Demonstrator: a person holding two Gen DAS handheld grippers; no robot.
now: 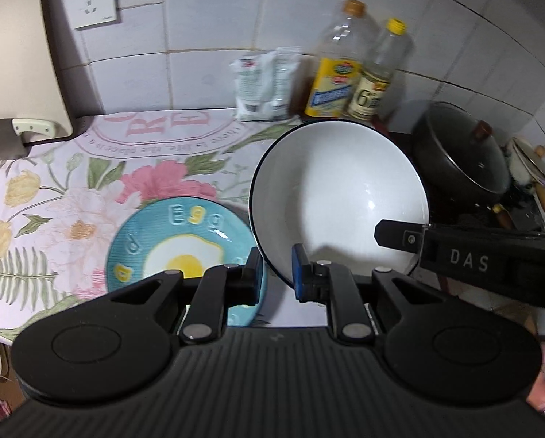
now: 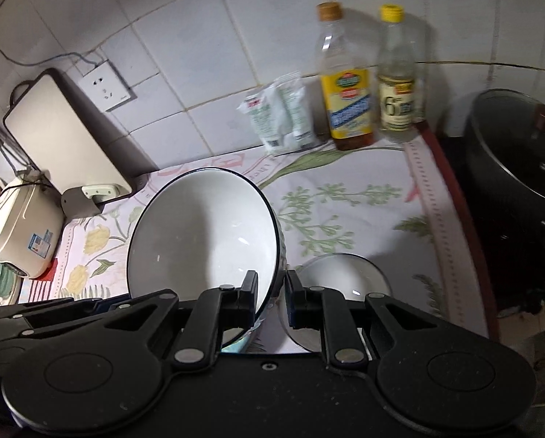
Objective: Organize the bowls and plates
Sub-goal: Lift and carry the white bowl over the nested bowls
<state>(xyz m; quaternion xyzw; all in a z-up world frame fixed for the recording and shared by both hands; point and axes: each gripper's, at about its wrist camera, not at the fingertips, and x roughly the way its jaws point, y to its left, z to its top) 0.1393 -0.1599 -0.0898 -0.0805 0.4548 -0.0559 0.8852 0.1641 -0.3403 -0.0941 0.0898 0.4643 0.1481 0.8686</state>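
Tiled kitchen, floral-clothed bench (image 1: 72, 197). Left tongs (image 1: 277, 273) and right tongs (image 2: 270, 297) pinch white bowl (image 1: 340, 197) by opposite rims; glazed, slippery, breakable.

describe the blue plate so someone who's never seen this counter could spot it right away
On the floral cloth covering the counter, look left of the big white bowl. The blue plate lies flat there; alone among the dishes it has a fried egg picture and raised letters.
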